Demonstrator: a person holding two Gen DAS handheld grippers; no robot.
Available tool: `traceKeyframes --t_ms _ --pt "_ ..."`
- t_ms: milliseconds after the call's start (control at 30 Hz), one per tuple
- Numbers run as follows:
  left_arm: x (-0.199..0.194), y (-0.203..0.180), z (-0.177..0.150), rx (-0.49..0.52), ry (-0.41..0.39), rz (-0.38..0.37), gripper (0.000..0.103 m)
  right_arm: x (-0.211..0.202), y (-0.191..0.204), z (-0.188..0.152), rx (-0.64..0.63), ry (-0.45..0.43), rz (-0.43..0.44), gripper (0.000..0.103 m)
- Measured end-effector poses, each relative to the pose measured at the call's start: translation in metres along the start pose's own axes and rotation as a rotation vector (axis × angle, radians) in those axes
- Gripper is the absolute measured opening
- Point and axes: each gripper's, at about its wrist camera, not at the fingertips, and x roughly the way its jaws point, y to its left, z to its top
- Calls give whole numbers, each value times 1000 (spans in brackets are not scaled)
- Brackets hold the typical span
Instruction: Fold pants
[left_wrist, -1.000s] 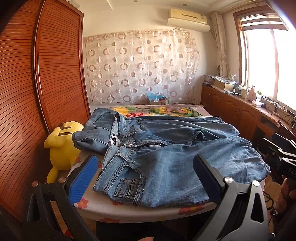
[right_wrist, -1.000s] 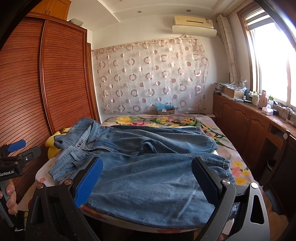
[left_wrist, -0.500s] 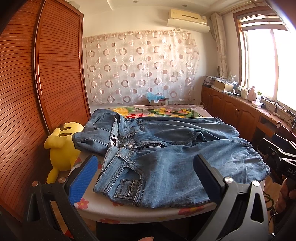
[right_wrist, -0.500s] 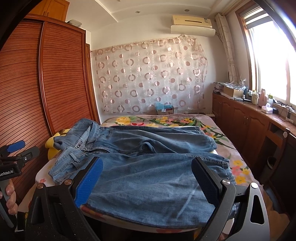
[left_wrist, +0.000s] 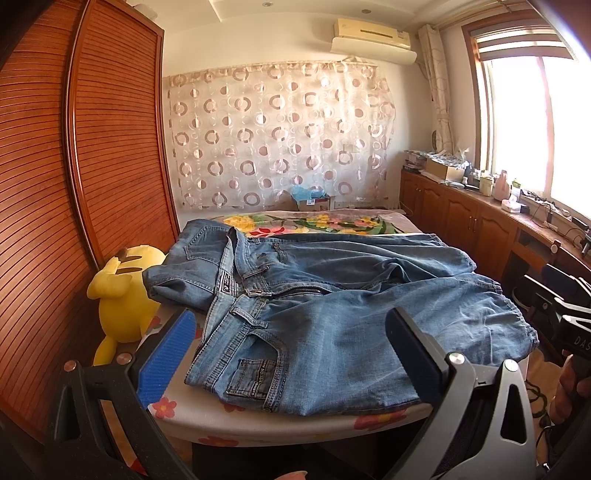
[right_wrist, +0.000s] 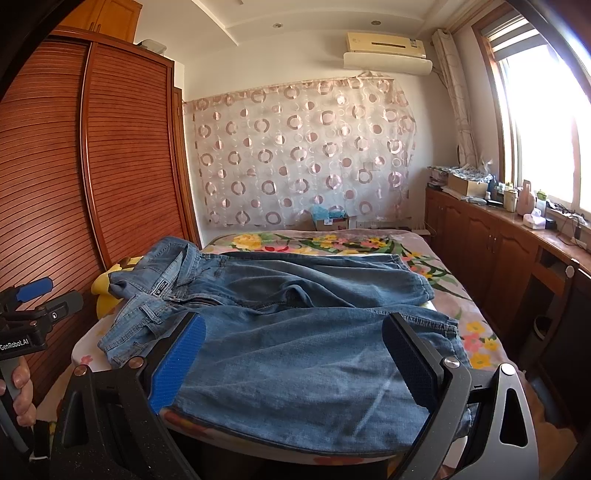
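Lying spread across the near end of a bed (left_wrist: 280, 424) with a floral cover, a pair of blue jeans (left_wrist: 332, 314) has its waistband to the left and both legs running to the right, one leg behind the other. The left gripper (left_wrist: 291, 350) hovers at the foot of the bed with its fingers spread wide, touching nothing; the front pocket and waistband lie just beyond and between its fingertips. The right gripper (right_wrist: 295, 354) is also spread wide and holds nothing, and the nearer leg of the jeans lies in front of it, near the hem end. A yellow plush toy (left_wrist: 125, 291) sits beside the bed at the left, against a wooden louvred wardrobe (left_wrist: 74, 184). A person's hand (right_wrist: 18, 391) grips the left gripper's handle at the edge of the right wrist view. Compared with half a second and one second ago, hardly anything differs: both grippers remain wide apart at the same spot, and the jeans lie unchanged.
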Motion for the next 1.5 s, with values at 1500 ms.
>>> traceKeyframes --t_ms 1500 --pt "41 7 -14 28 73 -5 103 19 -12 -7 -21 46 -3 97"
